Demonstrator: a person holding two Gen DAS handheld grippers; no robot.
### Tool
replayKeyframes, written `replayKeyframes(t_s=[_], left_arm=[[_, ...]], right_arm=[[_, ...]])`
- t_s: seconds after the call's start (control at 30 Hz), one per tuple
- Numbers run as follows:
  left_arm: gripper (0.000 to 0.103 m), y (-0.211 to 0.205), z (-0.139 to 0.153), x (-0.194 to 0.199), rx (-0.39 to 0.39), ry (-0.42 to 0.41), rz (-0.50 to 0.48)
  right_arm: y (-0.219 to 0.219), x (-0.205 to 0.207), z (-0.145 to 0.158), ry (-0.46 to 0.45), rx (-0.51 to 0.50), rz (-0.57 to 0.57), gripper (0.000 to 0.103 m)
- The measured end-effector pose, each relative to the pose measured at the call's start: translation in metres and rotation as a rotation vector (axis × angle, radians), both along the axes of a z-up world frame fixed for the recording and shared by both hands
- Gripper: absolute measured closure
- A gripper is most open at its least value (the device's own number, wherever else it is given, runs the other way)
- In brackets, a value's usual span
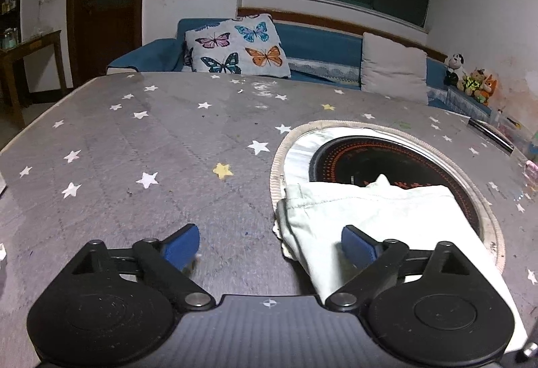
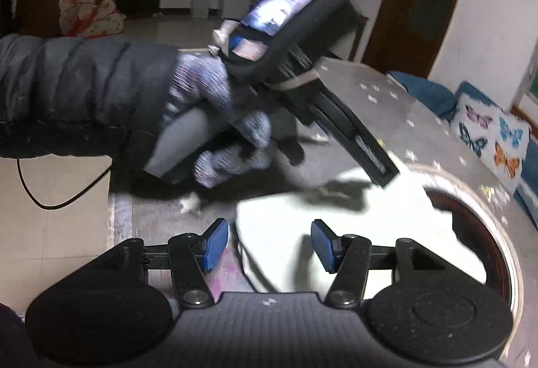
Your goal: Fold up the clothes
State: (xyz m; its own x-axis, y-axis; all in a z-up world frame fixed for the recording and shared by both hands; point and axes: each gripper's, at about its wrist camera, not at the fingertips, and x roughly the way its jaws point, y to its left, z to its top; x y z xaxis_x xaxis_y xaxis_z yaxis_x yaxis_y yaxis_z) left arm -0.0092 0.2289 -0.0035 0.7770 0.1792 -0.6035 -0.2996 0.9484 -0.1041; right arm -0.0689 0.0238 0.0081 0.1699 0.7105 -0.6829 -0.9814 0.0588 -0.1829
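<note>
A pale folded garment [image 1: 376, 216] lies on the star-patterned grey table cover [image 1: 134, 139], partly over the round black hotplate [image 1: 386, 162]. My left gripper [image 1: 270, 245] is open and empty just above the table, its right blue pad [image 1: 358, 247] over the garment's near left edge. In the right wrist view the same garment [image 2: 336, 220] looks bright white. My right gripper [image 2: 269, 245] is open and empty above its edge. The left gripper's body [image 2: 302, 65] is held in a gloved hand [image 2: 215, 119] above the garment.
A blue sofa [image 1: 319, 48] with a butterfly pillow [image 1: 238, 46] and a grey pillow [image 1: 393, 67] stands behind the table. Stuffed toys [image 1: 470, 75] sit at the far right. A black cable [image 2: 50, 196] lies on the tiled floor. A metal ring [image 1: 484, 226] rims the hotplate.
</note>
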Motion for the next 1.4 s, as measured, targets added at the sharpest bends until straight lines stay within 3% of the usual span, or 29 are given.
replayKeyframes(t_s=[0.17,0.3,0.4,0.57,0.77,0.87,1.03,1.27,1.4], left_arm=[[0.000,-0.013,-0.001,-0.009,0.009,0.000,-0.005],[0.000,-0.017,-0.003,-0.017,0.000,0.004,0.016],[0.000,-0.020,-0.003,-0.022,0.005,0.000,0.028],[0.000,-0.029,-0.007,-0.027,0.036,0.004,0.018],[0.000,-0.031,-0.013,-0.030,0.047,0.008,0.032],[0.000,-0.031,-0.016,-0.031,0.034,0.002,0.044],[0.000,-0.029,-0.021,-0.034,0.008,-0.012,0.060],[0.000,-0.027,-0.022,-0.036,-0.011,-0.021,0.062],[0.000,-0.027,-0.023,-0.037,-0.016,-0.023,0.062]], right_arm=[[-0.003,-0.003,-0.018,0.059,-0.055,-0.004,0.047],[-0.008,0.000,-0.010,0.084,-0.028,-0.008,0.047],[-0.017,0.010,-0.004,0.108,0.003,-0.053,0.047],[-0.028,0.028,-0.018,0.182,-0.040,-0.117,0.047],[-0.044,0.024,-0.014,0.210,-0.048,-0.080,0.046],[-0.053,0.027,-0.006,0.202,-0.009,-0.117,0.046],[-0.063,0.044,-0.018,0.254,-0.024,-0.233,0.046],[-0.085,0.038,-0.013,0.269,-0.065,-0.223,0.046],[-0.094,0.043,-0.001,0.256,-0.005,-0.265,0.046]])
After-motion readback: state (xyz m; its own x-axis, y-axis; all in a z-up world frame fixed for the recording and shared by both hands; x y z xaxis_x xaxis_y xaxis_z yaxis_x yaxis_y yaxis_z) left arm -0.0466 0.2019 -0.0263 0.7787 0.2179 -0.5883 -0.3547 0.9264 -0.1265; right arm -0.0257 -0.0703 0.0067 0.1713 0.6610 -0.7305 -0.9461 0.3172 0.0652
